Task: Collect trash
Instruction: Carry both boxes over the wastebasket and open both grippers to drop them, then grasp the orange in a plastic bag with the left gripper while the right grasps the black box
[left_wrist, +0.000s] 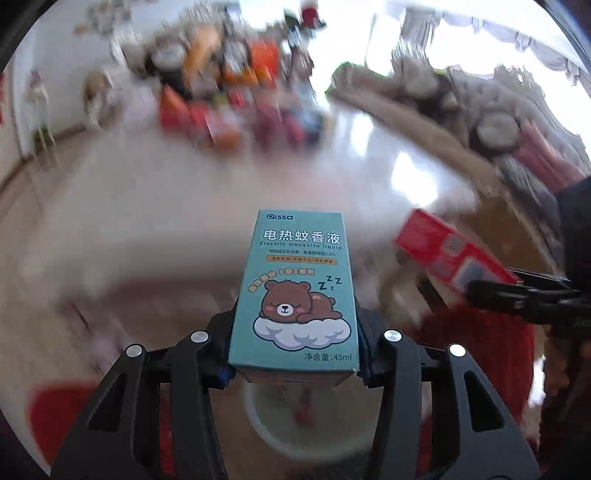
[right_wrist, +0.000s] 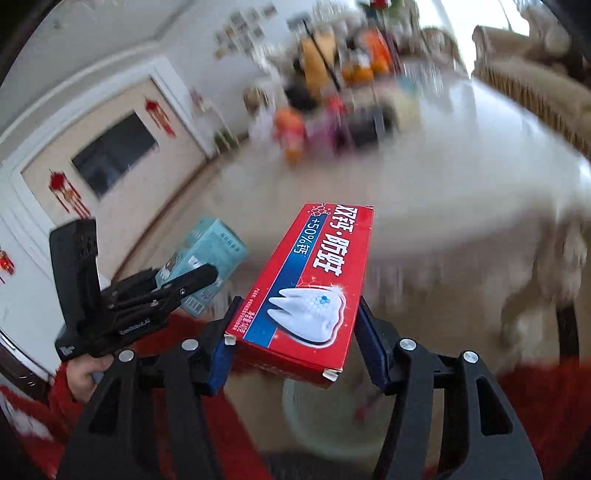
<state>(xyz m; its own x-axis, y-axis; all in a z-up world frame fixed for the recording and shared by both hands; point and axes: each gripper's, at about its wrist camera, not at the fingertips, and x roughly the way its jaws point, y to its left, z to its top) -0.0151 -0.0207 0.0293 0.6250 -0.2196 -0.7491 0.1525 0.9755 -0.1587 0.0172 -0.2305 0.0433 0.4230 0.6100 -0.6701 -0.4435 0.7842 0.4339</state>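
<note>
**Both boxes lifted, bin waiting below**

The left gripper (left_wrist: 295, 354) is clamping a teal cardboard mosquito-liquid box (left_wrist: 295, 291) at frame centre; the right gripper (right_wrist: 295, 343) is clamping a red cardboard toothpaste box (right_wrist: 310, 280). A pale round bin (right_wrist: 332, 413) is showing beneath, lower centre; dropping seems left.

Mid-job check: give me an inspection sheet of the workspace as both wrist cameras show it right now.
Surface: pale glossy floor, motion-blurred.
Job's things: teal cardboard mosquito-liquid box and red cardboard toothpaste box, both held above a white round bin.
Clutter: blurred pile of orange and red items by the far wall.
Grippers: left gripper shut on the teal box; right gripper shut on the red box.
Cables: nothing seen.
Surroundings: beige sofa, dark wall screen, red hanging ornaments.
</note>
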